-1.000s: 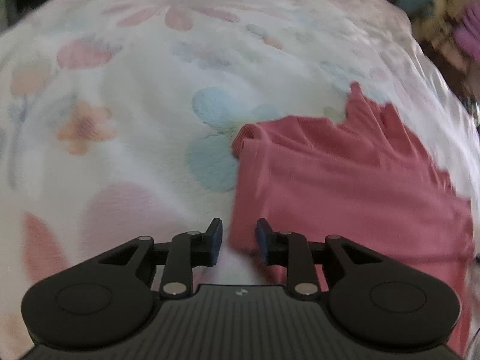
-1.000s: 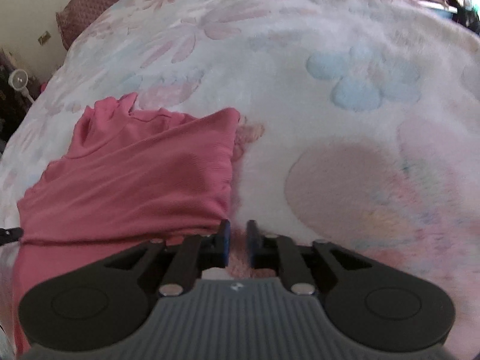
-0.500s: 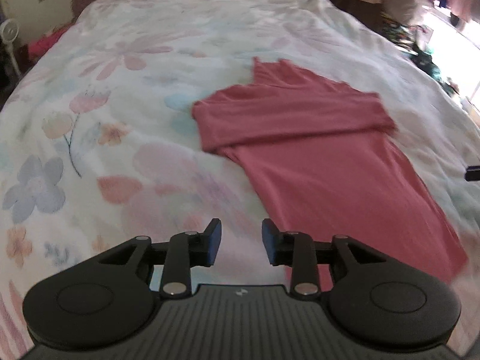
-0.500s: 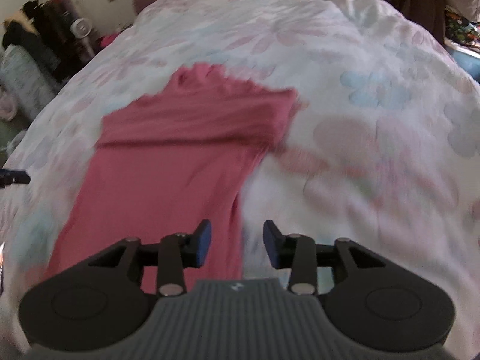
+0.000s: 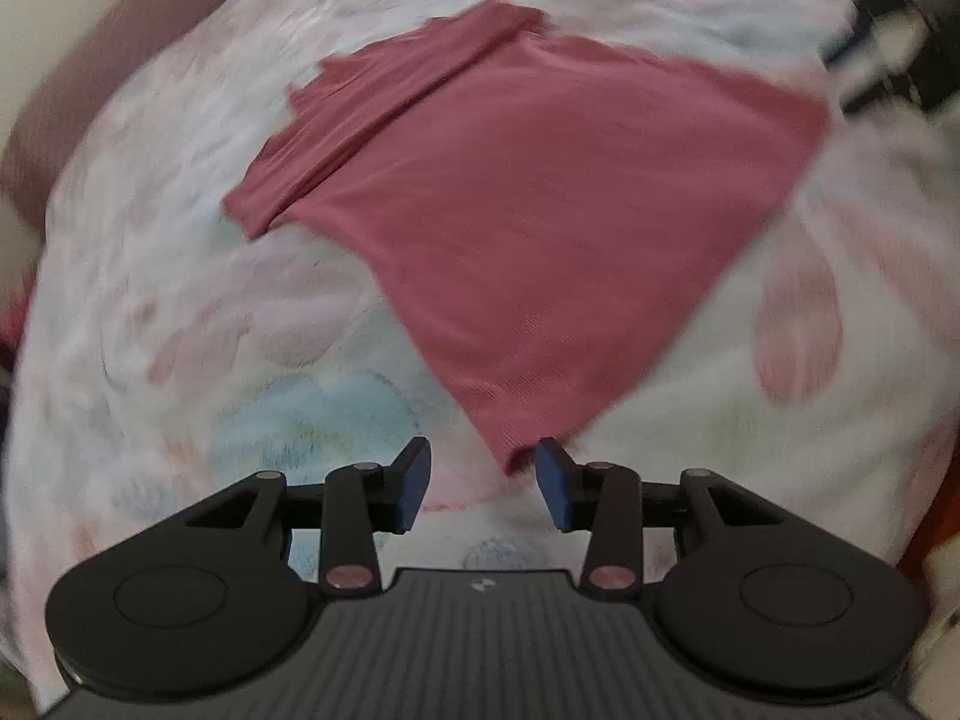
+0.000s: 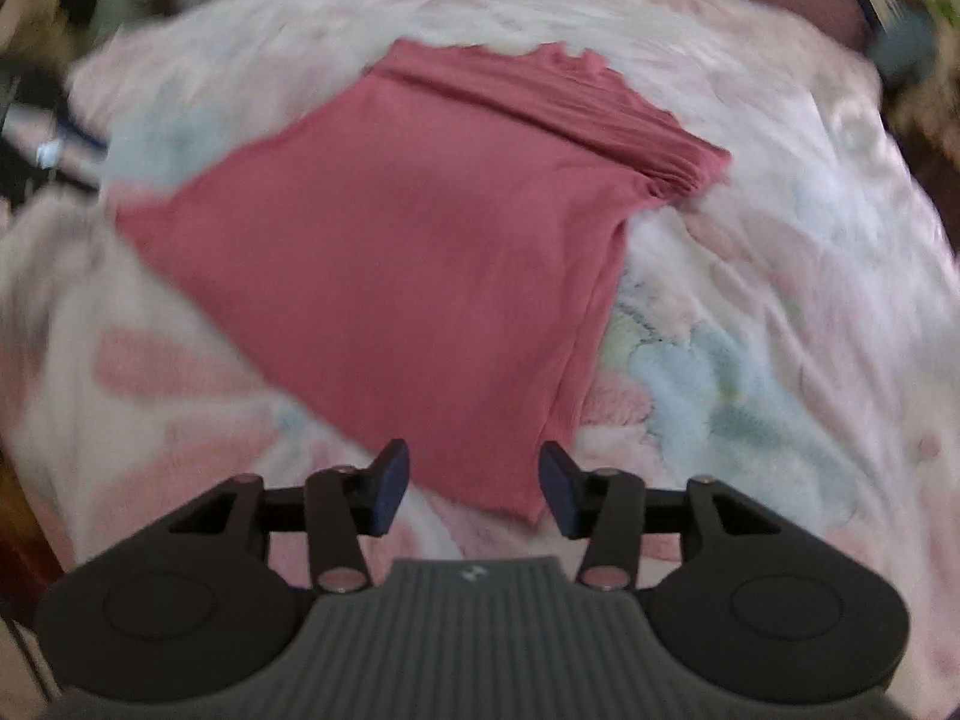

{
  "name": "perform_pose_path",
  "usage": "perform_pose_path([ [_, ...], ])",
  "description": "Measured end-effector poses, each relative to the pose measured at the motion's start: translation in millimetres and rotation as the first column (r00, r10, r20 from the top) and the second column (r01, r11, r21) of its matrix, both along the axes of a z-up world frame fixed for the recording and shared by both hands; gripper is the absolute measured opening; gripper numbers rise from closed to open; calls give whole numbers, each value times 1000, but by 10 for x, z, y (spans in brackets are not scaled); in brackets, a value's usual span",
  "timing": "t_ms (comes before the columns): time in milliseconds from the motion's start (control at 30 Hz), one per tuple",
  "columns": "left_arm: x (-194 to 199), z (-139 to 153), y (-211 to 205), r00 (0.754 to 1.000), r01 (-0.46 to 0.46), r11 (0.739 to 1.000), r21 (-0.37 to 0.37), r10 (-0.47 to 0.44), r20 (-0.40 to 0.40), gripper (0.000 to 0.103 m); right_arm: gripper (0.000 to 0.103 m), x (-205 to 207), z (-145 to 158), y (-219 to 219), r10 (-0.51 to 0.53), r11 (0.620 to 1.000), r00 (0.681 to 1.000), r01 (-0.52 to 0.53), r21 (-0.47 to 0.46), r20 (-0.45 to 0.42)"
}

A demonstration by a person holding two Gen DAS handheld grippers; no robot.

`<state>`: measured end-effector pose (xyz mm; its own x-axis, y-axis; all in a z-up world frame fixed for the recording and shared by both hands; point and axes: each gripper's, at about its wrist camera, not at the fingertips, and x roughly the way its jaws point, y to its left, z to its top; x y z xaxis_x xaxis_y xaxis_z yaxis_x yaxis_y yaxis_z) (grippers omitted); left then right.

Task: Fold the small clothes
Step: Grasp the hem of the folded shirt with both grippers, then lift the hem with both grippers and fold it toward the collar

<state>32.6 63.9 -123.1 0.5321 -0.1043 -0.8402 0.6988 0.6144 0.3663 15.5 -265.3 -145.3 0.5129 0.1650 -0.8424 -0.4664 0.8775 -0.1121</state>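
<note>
the pink shirt [image 5: 540, 228] lay flat on the flowery blanket [image 5: 180, 330]; left gripper [image 5: 483, 483] and right gripper [image 6: 474, 486] both hung wide open, empty, at its near corners; best pinch each corner evenly before lifting.

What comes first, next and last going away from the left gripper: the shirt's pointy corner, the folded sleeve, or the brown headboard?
In the left wrist view:
1. Pointy corner, just ahead of the left gripper.
2. Folded sleeve, farther up, left.
3. Brown headboard, far left edge.
</note>
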Motion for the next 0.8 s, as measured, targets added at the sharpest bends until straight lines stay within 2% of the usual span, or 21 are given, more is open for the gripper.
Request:
perform_pose_path([
  [133, -203, -274, -163, 990, 90, 984, 152, -105, 93, 48, 45, -190, -156, 166, 133, 975, 990, -123, -186, 43],
  [333, -282, -656, -281, 967, 183, 937, 299, -227, 119, 50, 50, -251, -393, 258, 248, 914, 968, -218, -343, 45],
  [533, -243, -896, -381, 941, 207, 906, 370, -288, 178, 53, 51, -278, -662, 366, 405, 798, 912, -315, -514, 70],
  [567, -230, -903, -394, 938, 204, 906, 370, -290, 192, 49, 51, -278, -708, 371, 433, 775, 899, -330, -539, 73],
  [600, -216, -901, -404, 936, 200, 910, 363, -287, 204, 41, 46, -293, -752, 382, 463, 752, 883, -346, -561, 76],
  [633, -203, -885, -414, 937, 200, 916, 348, -283, 206, 22, 30, -314, -770, 392, 491, 730, 868, -359, -581, 81],
  [667, -191, -863, -418, 940, 199, 922, 331, -275, 202, 14, 23, -326, -786, 393, 513, 710, 854, -369, -599, 83],
  [700, -184, -832, -416, 943, 196, 929, 315, -267, 199, 10, 17, -324, -792, 390, 523, 700, 849, -373, -609, 81],
  [800, -185, -712, -399, 939, 166, 946, 278, -238, 247, 8, 3, -320, -748, 357, 525, 704, 845, -364, -610, 102],
])
